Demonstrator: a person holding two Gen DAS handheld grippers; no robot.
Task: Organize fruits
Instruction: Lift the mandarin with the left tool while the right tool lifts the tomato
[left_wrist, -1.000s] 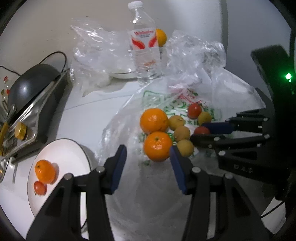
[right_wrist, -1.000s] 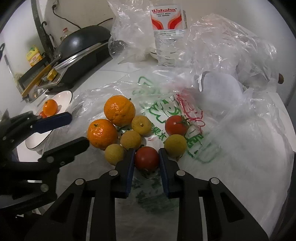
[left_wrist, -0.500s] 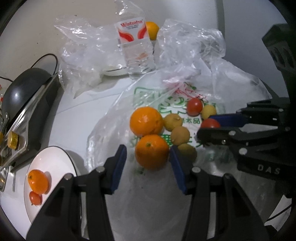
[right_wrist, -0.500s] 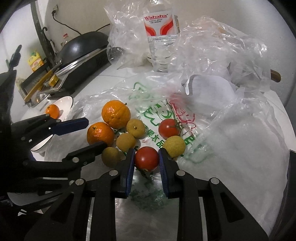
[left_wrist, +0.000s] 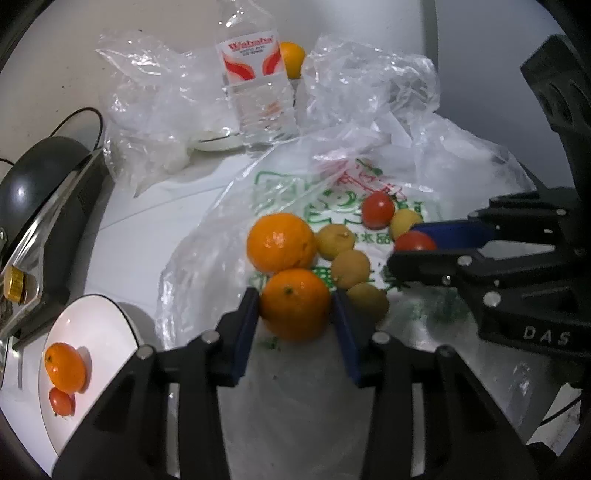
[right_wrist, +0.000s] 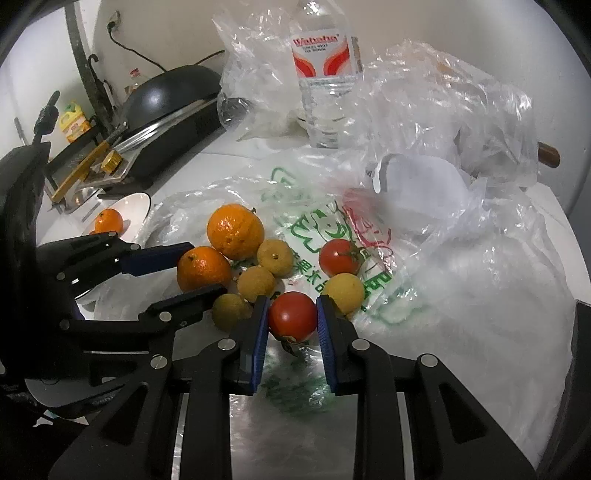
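Fruit lies on a flattened printed plastic bag (left_wrist: 332, 184): two oranges, several small yellow fruits (left_wrist: 349, 267) and two tomatoes. My left gripper (left_wrist: 295, 306) straddles the nearer orange (left_wrist: 295, 317). Its jaws are closing and both blue pads touch the orange's sides. My right gripper (right_wrist: 291, 306) is shut on a red tomato (right_wrist: 291, 317), low over the bag. The larger orange (left_wrist: 280, 242) and the other tomato (left_wrist: 376, 210) lie loose. A white plate (left_wrist: 96, 325) at lower left holds one orange (left_wrist: 64, 367) and a small tomato (left_wrist: 61, 402).
A water bottle (left_wrist: 258, 81) stands behind the bag, with one more orange (left_wrist: 291, 55) behind it. Crumpled clear bags (left_wrist: 155, 110) lie to the bottle's left and right. A black pan on a cooker (left_wrist: 33, 192) fills the left edge beside the plate.
My left gripper has moved forward over the nearer orange and its jaws have narrowed onto it. The right gripper has stayed shut on the tomato.
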